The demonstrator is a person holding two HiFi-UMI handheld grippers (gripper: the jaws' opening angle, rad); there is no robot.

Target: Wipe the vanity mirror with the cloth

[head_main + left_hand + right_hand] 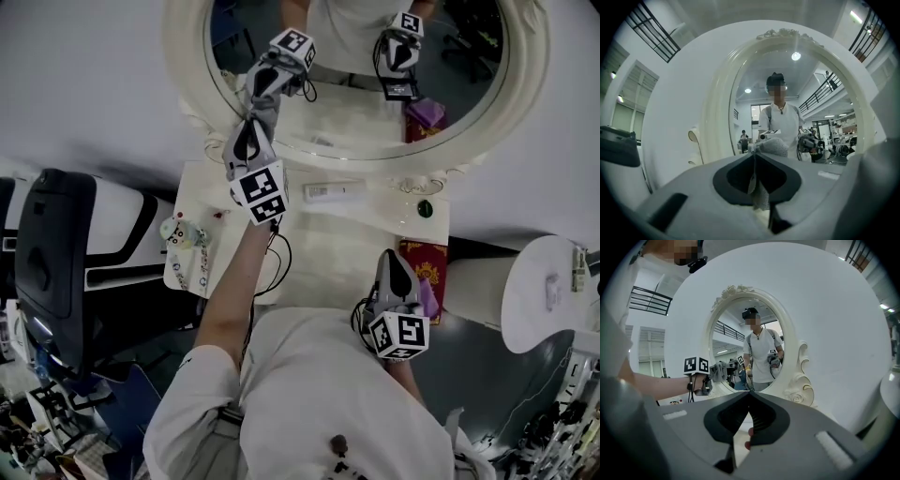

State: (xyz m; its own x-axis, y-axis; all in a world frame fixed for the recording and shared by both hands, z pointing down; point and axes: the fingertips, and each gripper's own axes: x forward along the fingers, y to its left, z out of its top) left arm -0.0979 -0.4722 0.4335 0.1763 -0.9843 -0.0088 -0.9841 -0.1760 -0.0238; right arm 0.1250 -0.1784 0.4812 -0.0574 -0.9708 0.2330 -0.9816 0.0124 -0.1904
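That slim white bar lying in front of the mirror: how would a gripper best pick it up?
Pinch the white bar across its narrow middle, coming straight down: it lies flat on the vanity top, long sides running along the mirror, bare surface beside both.

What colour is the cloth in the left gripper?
Grey cloth, with a speckled weave; clearest in the left gripper view.

The oval vanity mirror [516, 94], in a cream carved frame, stands upright at the desk's [328, 244] back edge. The grey cloth [262, 108], bunched, is pinched in the left gripper's [251, 129] jaws against the glass's lower left.
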